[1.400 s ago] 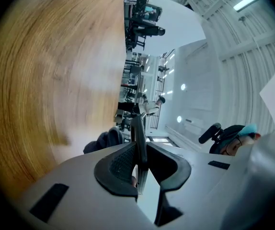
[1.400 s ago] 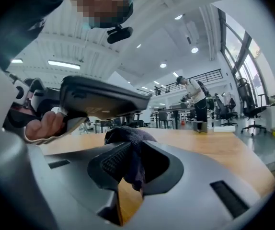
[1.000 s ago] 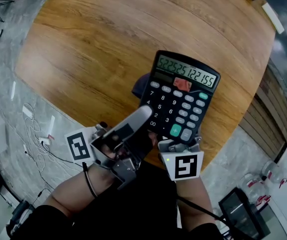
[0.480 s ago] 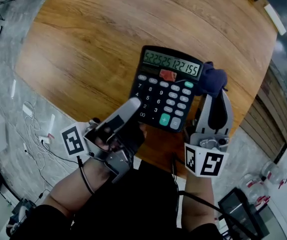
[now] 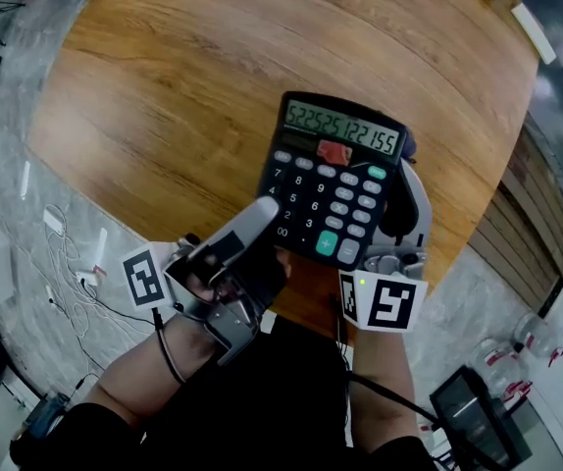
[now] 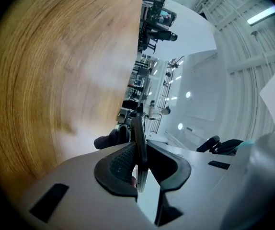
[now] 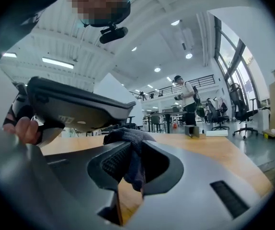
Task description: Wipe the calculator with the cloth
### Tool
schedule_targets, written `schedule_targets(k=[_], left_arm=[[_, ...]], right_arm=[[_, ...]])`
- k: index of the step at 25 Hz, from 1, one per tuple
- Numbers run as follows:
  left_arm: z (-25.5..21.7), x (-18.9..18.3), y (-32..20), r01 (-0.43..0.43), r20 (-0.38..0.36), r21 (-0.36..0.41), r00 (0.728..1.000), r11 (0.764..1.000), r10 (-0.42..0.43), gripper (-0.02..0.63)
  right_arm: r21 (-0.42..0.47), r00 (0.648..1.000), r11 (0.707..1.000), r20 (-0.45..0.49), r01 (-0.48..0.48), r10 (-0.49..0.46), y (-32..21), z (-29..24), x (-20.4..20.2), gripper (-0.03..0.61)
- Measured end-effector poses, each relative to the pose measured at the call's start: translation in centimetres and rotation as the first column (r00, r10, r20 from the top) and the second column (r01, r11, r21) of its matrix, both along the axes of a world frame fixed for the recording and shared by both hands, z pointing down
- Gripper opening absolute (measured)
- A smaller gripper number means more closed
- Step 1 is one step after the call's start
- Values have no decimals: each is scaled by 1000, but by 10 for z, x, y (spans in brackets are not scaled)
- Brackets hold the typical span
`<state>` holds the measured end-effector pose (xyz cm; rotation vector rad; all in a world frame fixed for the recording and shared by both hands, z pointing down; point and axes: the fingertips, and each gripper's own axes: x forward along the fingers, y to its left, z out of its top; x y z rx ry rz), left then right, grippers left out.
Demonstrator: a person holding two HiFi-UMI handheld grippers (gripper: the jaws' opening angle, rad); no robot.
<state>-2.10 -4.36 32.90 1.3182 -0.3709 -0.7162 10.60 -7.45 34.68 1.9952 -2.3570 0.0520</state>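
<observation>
Looking down from your head, you hold the calculator (image 5: 335, 180) up above the round wooden table (image 5: 183, 86), with the keys facing you. Your left tongs (image 5: 260, 214) are shut tight on its bottom left edge. Its long side runs away from you, from the bottom keys up to the number window. Your right tongs (image 5: 409, 192) sit along its right side, partly tucked under it. A little bit of the dark cloth (image 5: 407, 146) peeks out by the top right corner. In the left gripper view, the two jaws squeeze the thin edge of the calculator (image 6: 140, 145). It stands like a blade between them, with the table (image 6: 56, 80) off to one side. In the right gripper view, the jaws are closed on the cloth (image 7: 130, 145). It bunches up over the tips and hangs down between them. The back of the calculator (image 7: 75, 104) is just above and to the left of the cloth. It is very near, but I can't tell if they touch. So I think the right tongs should do the rubbing, and the left tongs only hold. To wipe the back, the cloth would need to go up and left a bit, then slide along the long side.
</observation>
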Motion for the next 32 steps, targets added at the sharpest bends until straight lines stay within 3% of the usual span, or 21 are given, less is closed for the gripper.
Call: schedule_targets(k=[5,19,22,28,32], left_arm=[[4,0,1,-7,-18,-30,1000,1000,6,69],[5,-2,3,41,42,-25,998,999,-40,68],[4,-2,2,53,42,-15,998,998,-52,69],[-2,-1,1,43,24,23,999,999,-43,68],[1,-1,2,42,25,10,999,999,-43,68]], right_arm=[[30,998,998,15,53,-54,-10,-11,-31,61],[154,997,985,-22,-73,77,18,-68,56,61],[141,996,987,-33,-75,80,26,-62,62,61],[22,999,1000,-33,8,-7,43,-16,13,61],[1,996,996,20,86,-86,53,-12,-29,61]])
